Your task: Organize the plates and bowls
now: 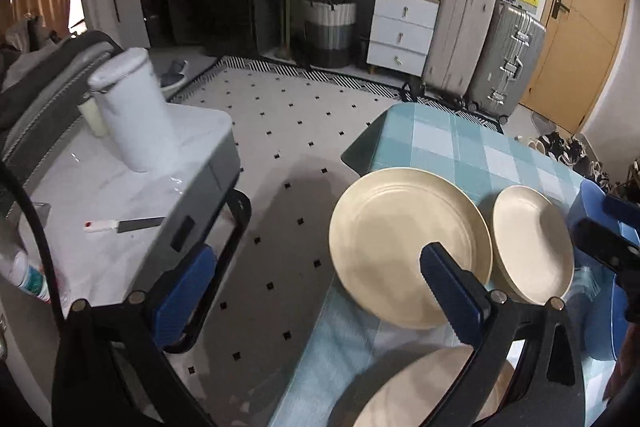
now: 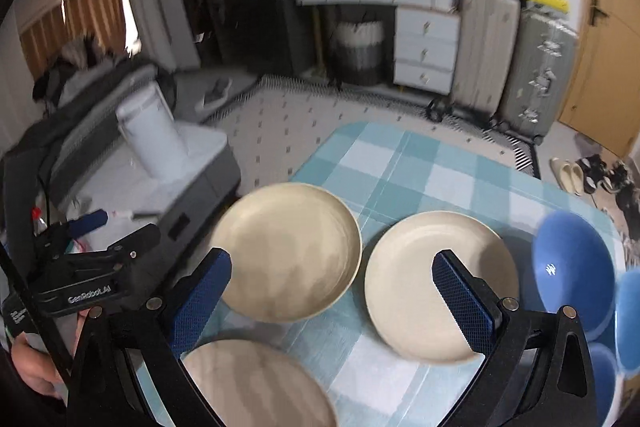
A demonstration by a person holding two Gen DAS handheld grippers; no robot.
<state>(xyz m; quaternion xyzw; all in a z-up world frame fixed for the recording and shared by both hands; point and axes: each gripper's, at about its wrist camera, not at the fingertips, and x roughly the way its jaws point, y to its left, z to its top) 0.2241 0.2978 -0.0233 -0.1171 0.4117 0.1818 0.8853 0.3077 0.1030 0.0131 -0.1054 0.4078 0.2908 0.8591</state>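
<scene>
Three cream plates lie apart on the teal checked table (image 2: 400, 163): a large one (image 2: 288, 251) at the left edge, a smaller one (image 2: 436, 283) to its right, and a third (image 2: 256, 387) nearest me. Blue bowls (image 2: 572, 267) sit at the table's right side. My right gripper (image 2: 332, 261) hangs open above the gap between the two far plates, holding nothing. My left gripper (image 1: 316, 257) is open and empty at the table's left edge, its right finger (image 1: 452, 291) over the large plate (image 1: 400, 247). The smaller plate (image 1: 532, 243) lies beyond it.
A grey side cabinet (image 1: 132, 207) with a white canister (image 1: 132, 107) and a knife-like tool (image 1: 124, 225) stands left of the table, with tiled floor (image 1: 280, 131) between. Suitcases (image 1: 480, 43) and white drawers (image 1: 400, 31) line the far wall.
</scene>
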